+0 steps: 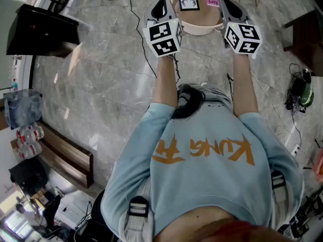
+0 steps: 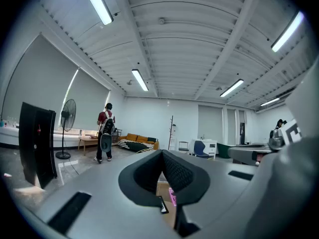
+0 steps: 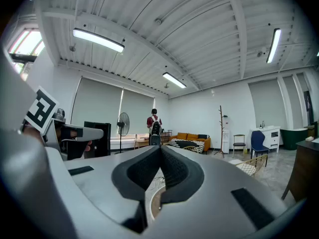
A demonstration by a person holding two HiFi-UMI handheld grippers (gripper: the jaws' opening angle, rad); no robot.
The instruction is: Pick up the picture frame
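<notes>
Light-blue sweatshirt (image 1: 202, 175) fills the head view's foreground, with both arms reaching forward past it. Left gripper (image 1: 162, 1) and right gripper (image 1: 222, 0) each hold their jaws together on nothing, as their own views confirm. Only the head view shows the picture frame (image 1: 189, 1) whole, on the round desk (image 1: 199, 30) between the grippers. Only the gripper views show the far standing fan (image 2: 67, 128) and orange sofa (image 2: 139, 139).

Right gripper (image 3: 160, 151): jaws together, empty; beyond, fan (image 3: 123, 125), person (image 3: 155, 129), sofa (image 3: 192, 140), coat stand (image 3: 221, 128); possibly round table (image 3: 155, 201) below
</notes>
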